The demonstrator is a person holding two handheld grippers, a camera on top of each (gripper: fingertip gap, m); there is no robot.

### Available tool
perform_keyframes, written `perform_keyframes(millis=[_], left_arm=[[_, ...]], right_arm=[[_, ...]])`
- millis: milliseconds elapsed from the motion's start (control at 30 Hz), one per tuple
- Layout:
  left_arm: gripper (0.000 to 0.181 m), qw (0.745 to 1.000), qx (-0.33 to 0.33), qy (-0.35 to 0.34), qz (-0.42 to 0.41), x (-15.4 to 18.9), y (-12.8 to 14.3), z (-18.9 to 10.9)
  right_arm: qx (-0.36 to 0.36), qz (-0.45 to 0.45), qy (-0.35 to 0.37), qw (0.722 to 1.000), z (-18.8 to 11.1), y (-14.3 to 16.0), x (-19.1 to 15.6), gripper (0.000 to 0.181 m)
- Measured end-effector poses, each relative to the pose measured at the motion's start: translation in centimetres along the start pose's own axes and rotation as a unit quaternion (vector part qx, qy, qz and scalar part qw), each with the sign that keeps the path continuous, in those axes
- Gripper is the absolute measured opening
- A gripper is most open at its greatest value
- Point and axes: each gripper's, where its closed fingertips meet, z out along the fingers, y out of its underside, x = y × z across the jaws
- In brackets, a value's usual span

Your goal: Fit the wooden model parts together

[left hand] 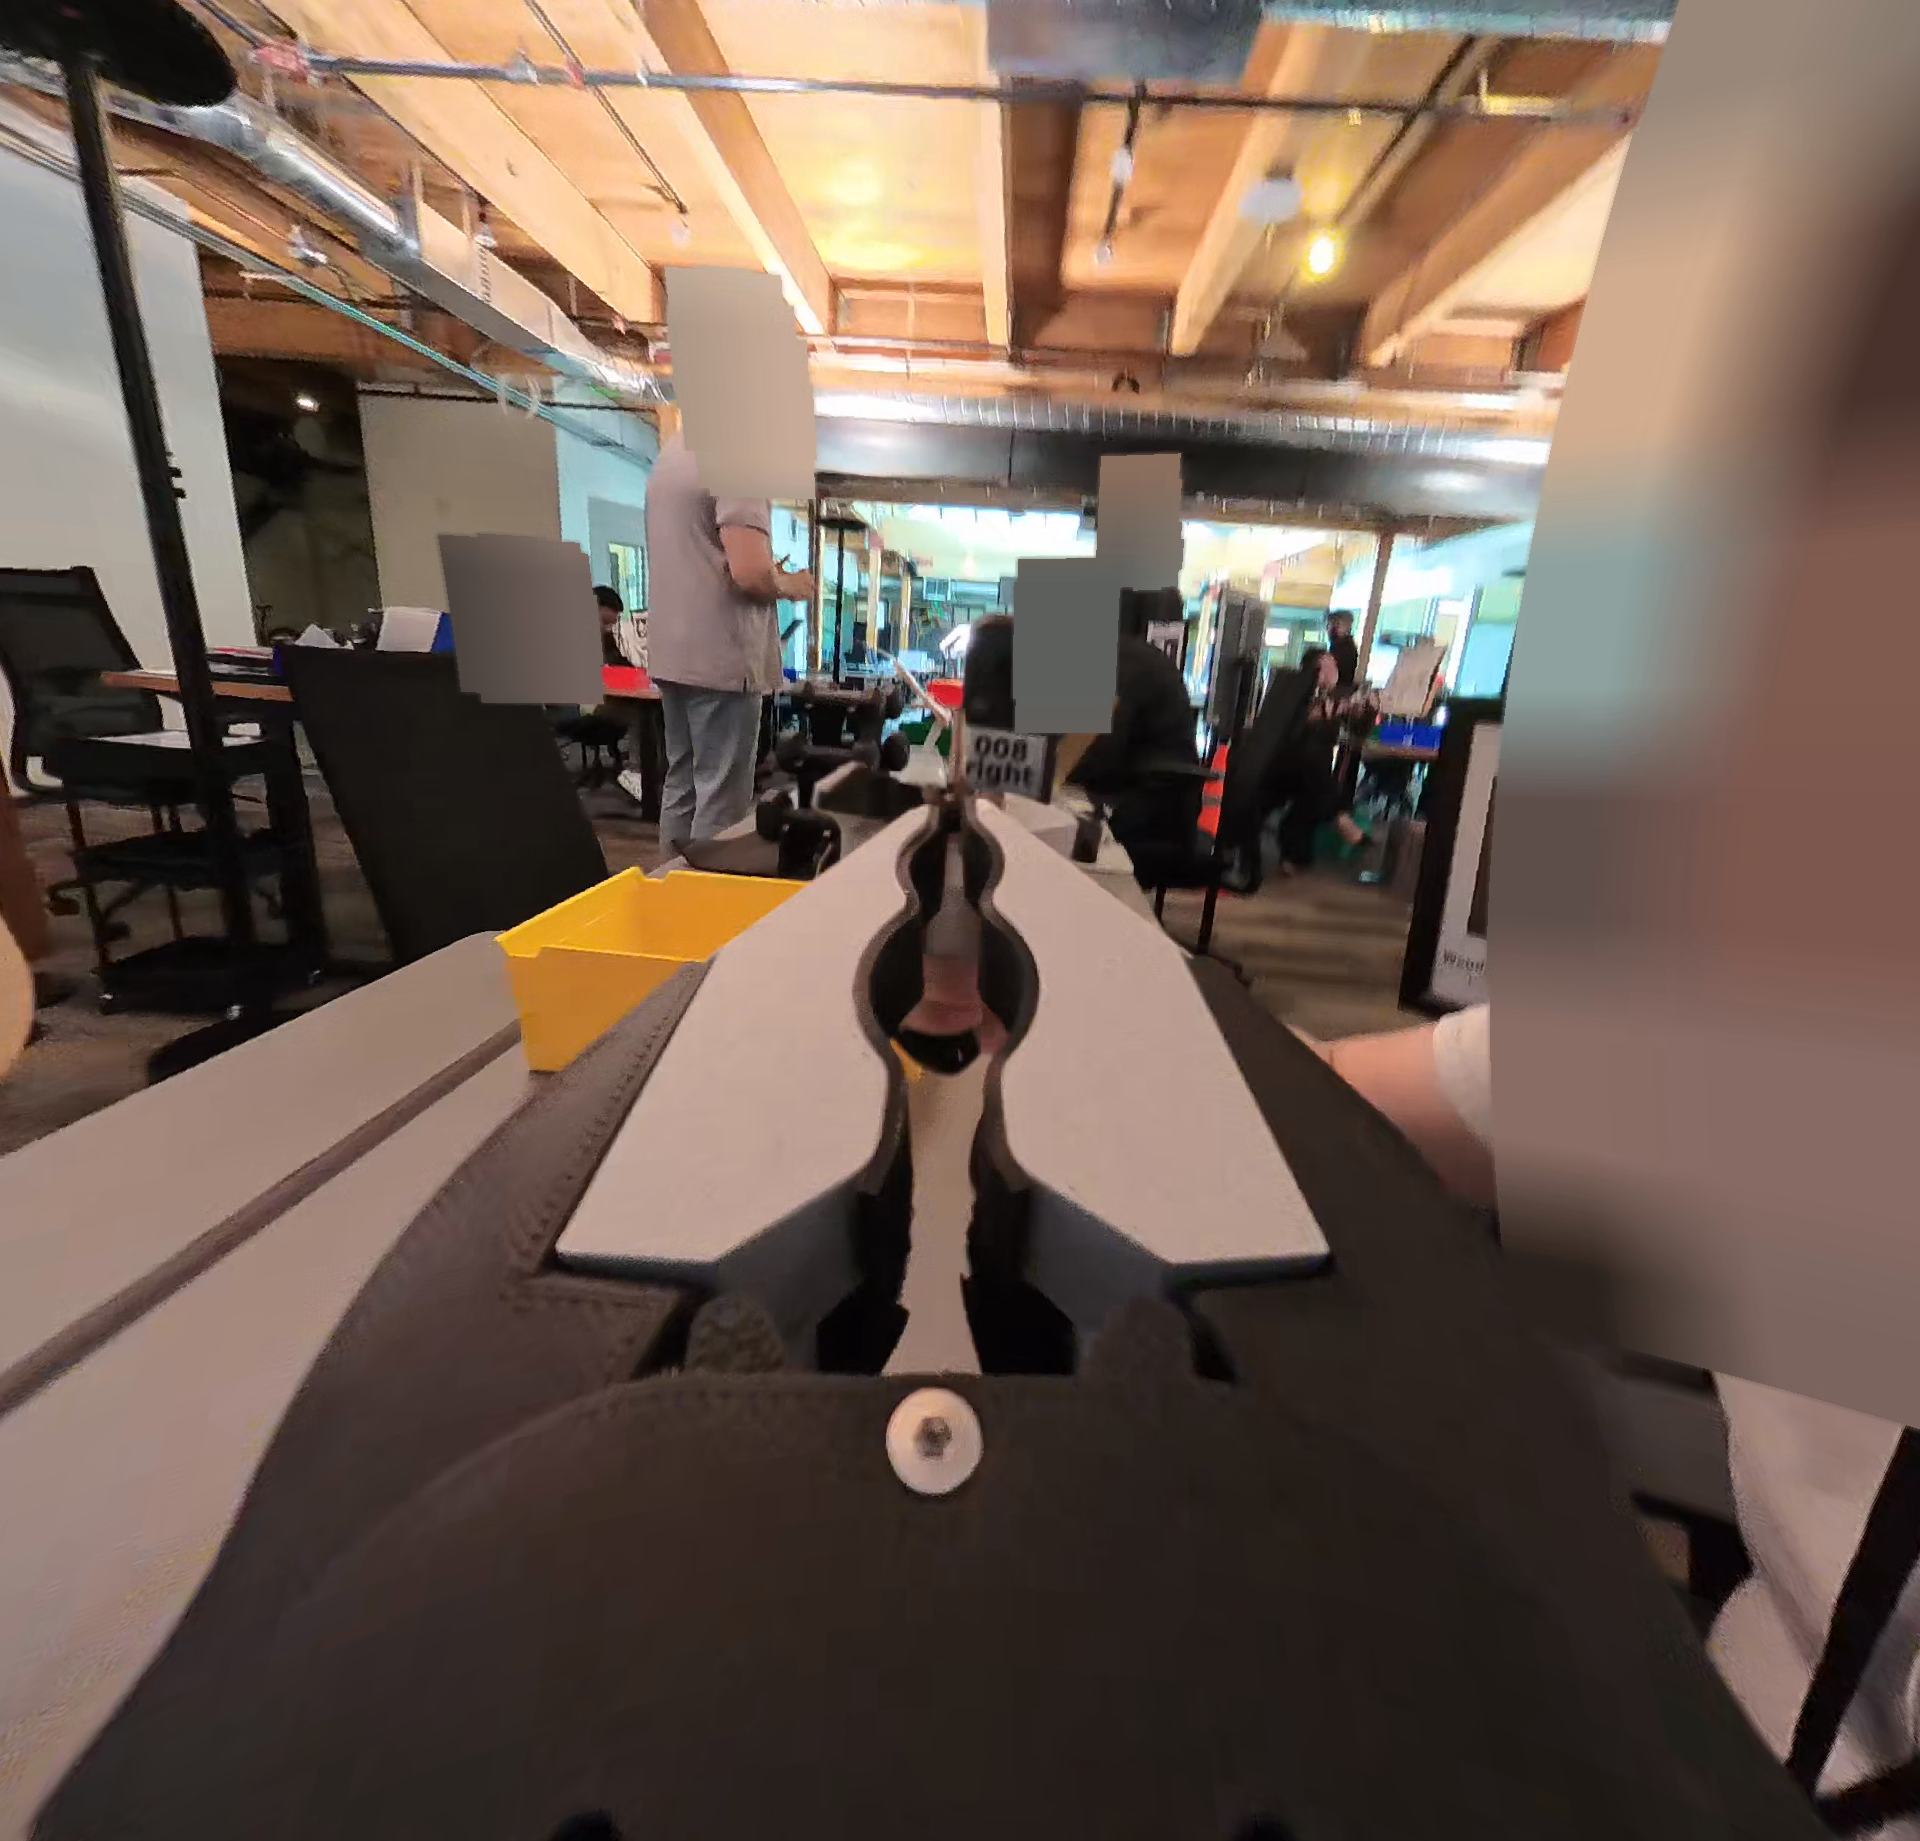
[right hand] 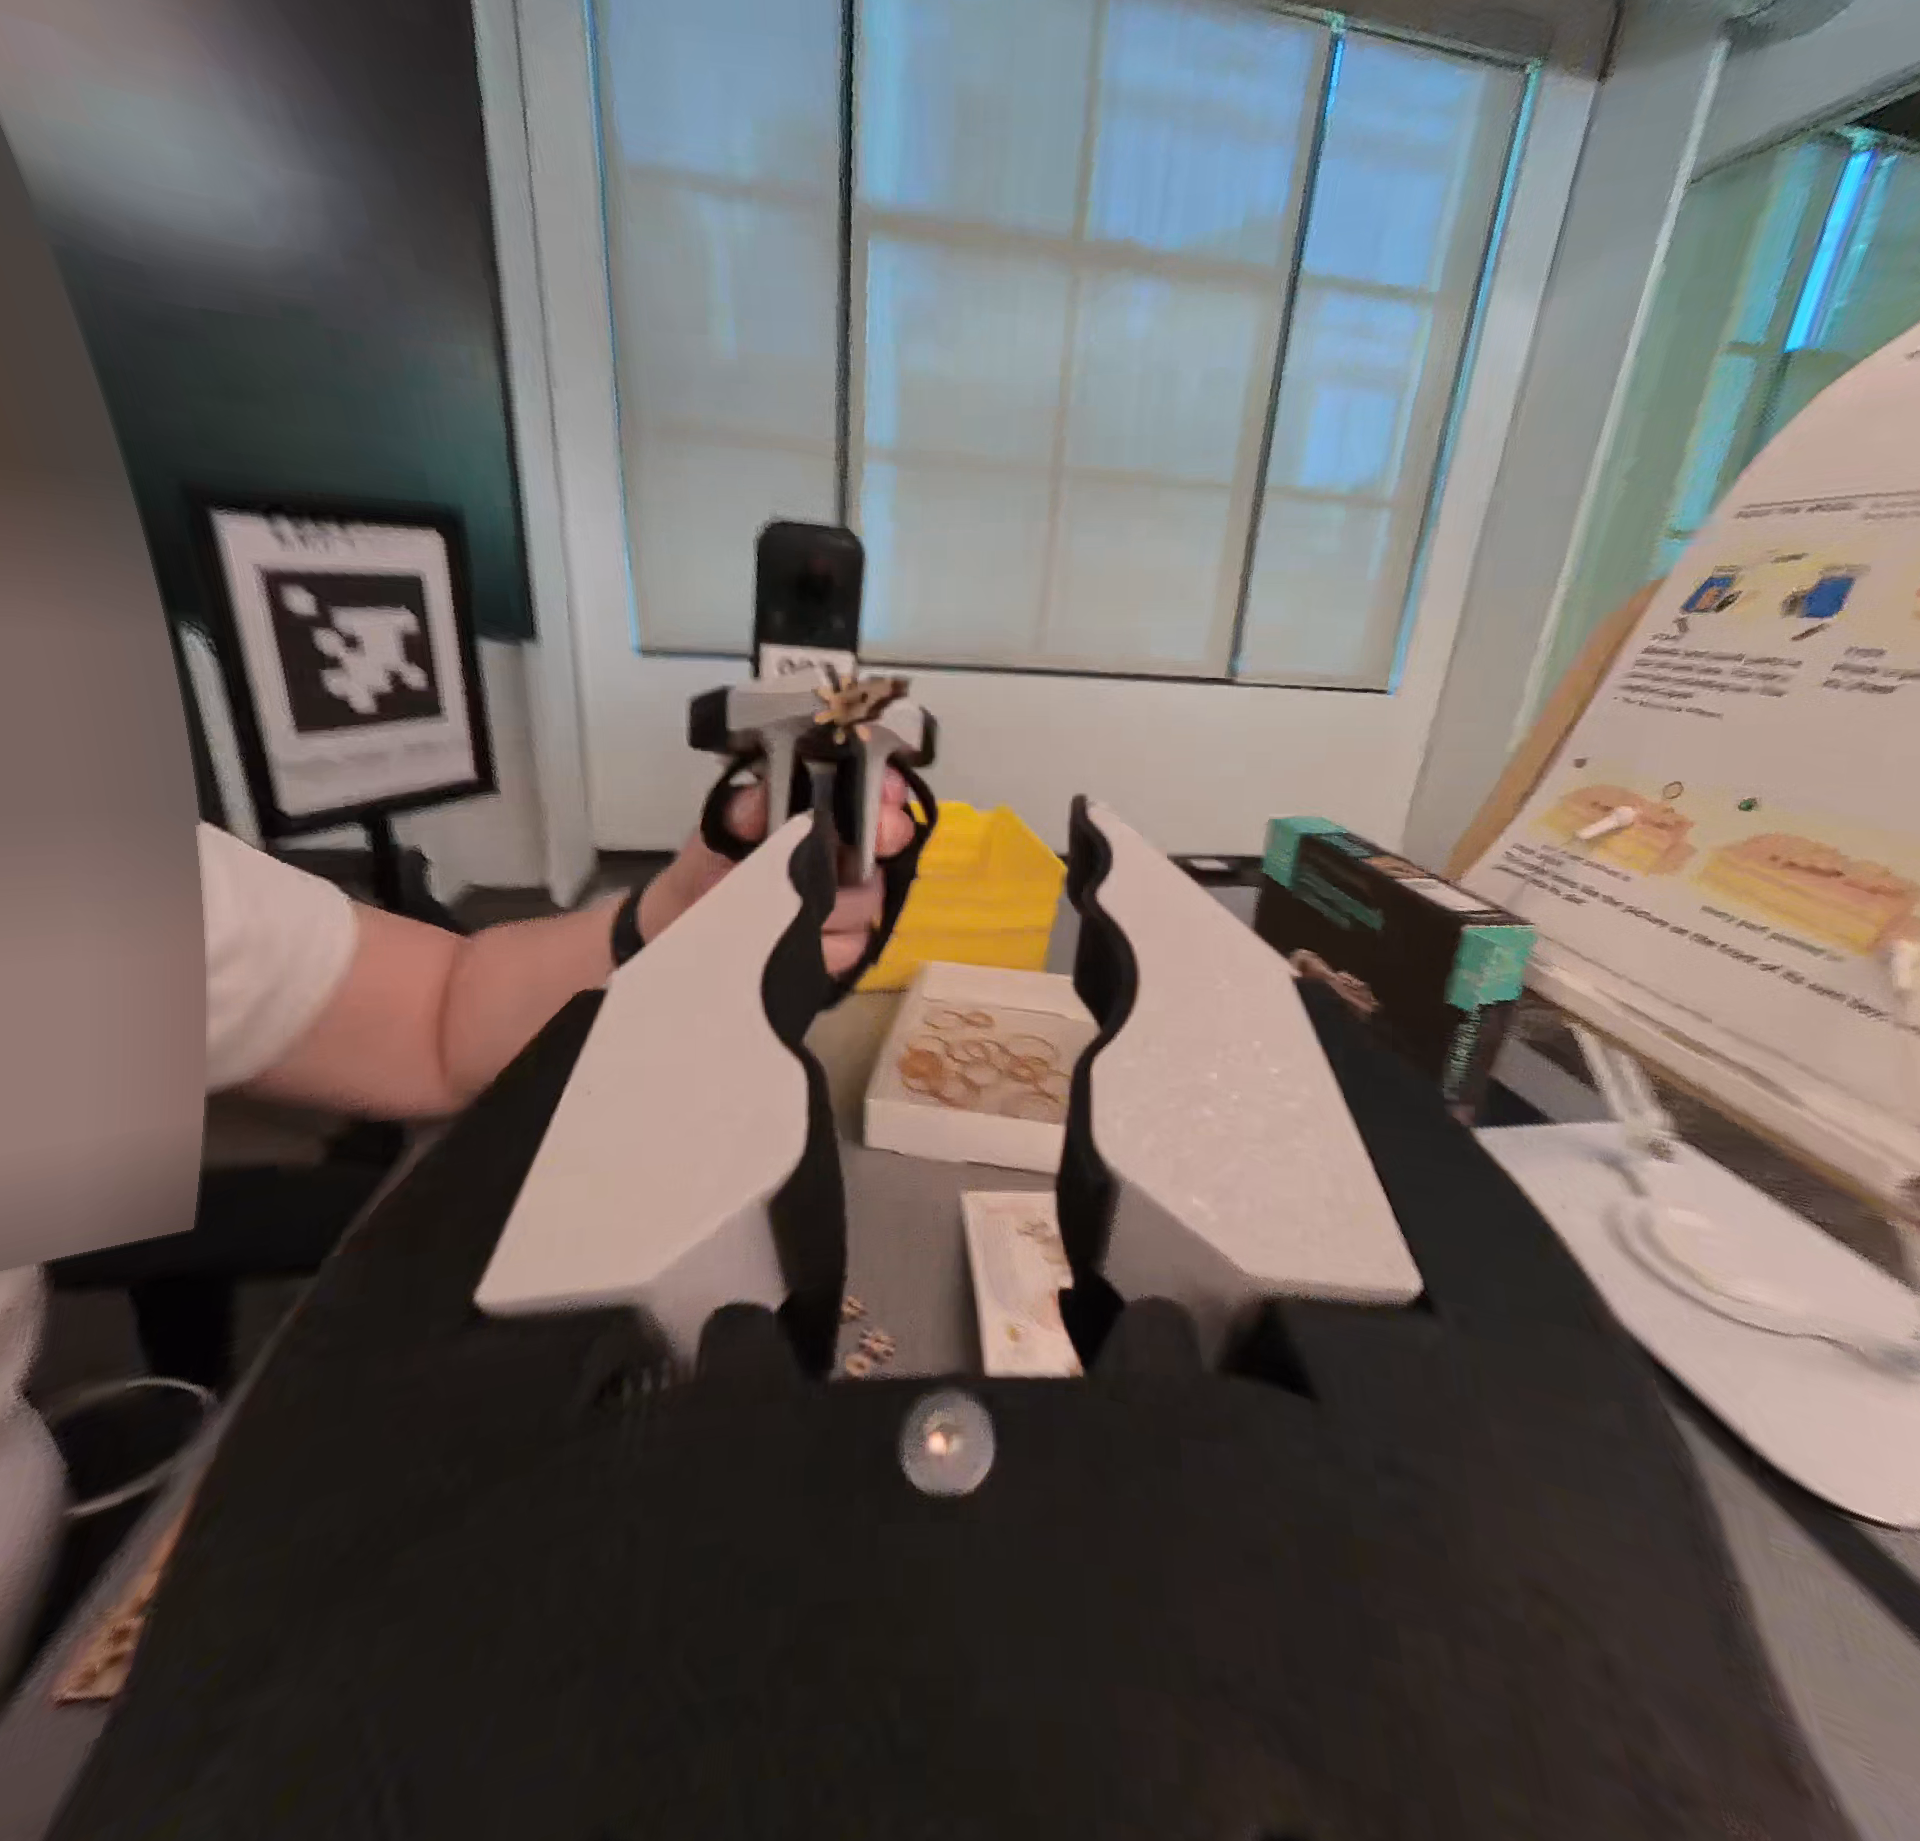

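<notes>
The left claw [right hand: 844, 742] was clenched on a small wooden part [right hand: 854, 700], raised well above the tabletop [right hand: 904, 1209]. The right claw [right hand: 940, 835] was spread wide, empty, pointing at it from near. Below lay a white box [right hand: 935, 1126] of wooden rings [right hand: 982, 1059], with a yellow bin [right hand: 987, 887] behind.

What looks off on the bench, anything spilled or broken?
Minor only: a few small wooden bits lie loose on the table, outside the white tray of rings, and more sit at the left edge. Nothing looks broken or tipped.
</notes>
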Motion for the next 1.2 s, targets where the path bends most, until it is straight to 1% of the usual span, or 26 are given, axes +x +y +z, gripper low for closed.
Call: perform_keyframes(millis=[100, 167, 233, 333, 400, 433, 467, 733, 867, 1000, 1100, 1200], left_arm=[[0.0, 0.999, 0.037, -0.02, -0.029, -0.5, 0.0, 0.3], [0.0, 0.998, 0.046, -0.015, -0.049, -0.2, 0.6, 0.8], [0.0, 0.998, 0.039, -0.015, -0.053, 0.2, 1.5, 1.4], [0.0, 0.999, 0.025, -0.014, -0.041, 0.8, 2.4, 2.1], [0.0, 0.999, 0.032, -0.015, -0.041, 1.0, 2.2, 2.1], [0.0, 0.998, 0.035, -0.015, -0.042, 1.0, 2.2, 2.1], [0.0, 0.999, 0.03, -0.017, -0.04, 0.9, 2.3, 2.1], [0.0, 0.999, 0.023, -0.023, -0.012, 1.2, 2.3, 2.2], [0.0, 1.0, 0.016, -0.026, 0.002, 1.1, 2.4, 2.2], [0.0, 0.999, -0.001, -0.026, 0.029, 1.4, 2.5, 2.2], [0.0, 0.999, -0.015, -0.025, 0.046, 1.6, 2.7, 2.2], [0.0, 0.998, -0.033, -0.019, 0.047, 1.8, 2.9, 2.3]], right_arm=[[0.026, 0.063, -0.054, 0.996, 0.6, 0.3, -1.3, 0.042], [0.035, 0.087, -0.074, 0.993, 1.4, 0.6, -2.4, 0.039], [0.049, 0.099, -0.07, 0.991, 1.9, 0.4, -2.9, 0.029], [0.084, 0.117, -0.058, 0.988, 1.7, -0.4, -2.9, 0.011], [0.071, 0.127, -0.064, 0.987, 1.8, 0.0, -2.9, 0.002], [0.055, 0.129, -0.07, 0.988, 2.0, 0.4, -3.1, 0.003], [0.058, 0.134, -0.07, 0.987, 2.0, 0.4, -3.0, 0.001], [0.064, 0.165, -0.084, 0.981, 1.9, 0.2, -3.0, 0.0], [0.056, 0.18, -0.089, 0.978, 1.8, 0.4, -3.0, 0.001], [0.043, 0.167, -0.091, 0.981, 1.7, 0.4, -3.2, 0.001], [0.029, 0.139, -0.087, 0.986, 1.7, 0.5, -3.4, 0.002], [0.011, 0.118, -0.094, 0.988, 1.5, 0.7, -3.7, 0.002]])
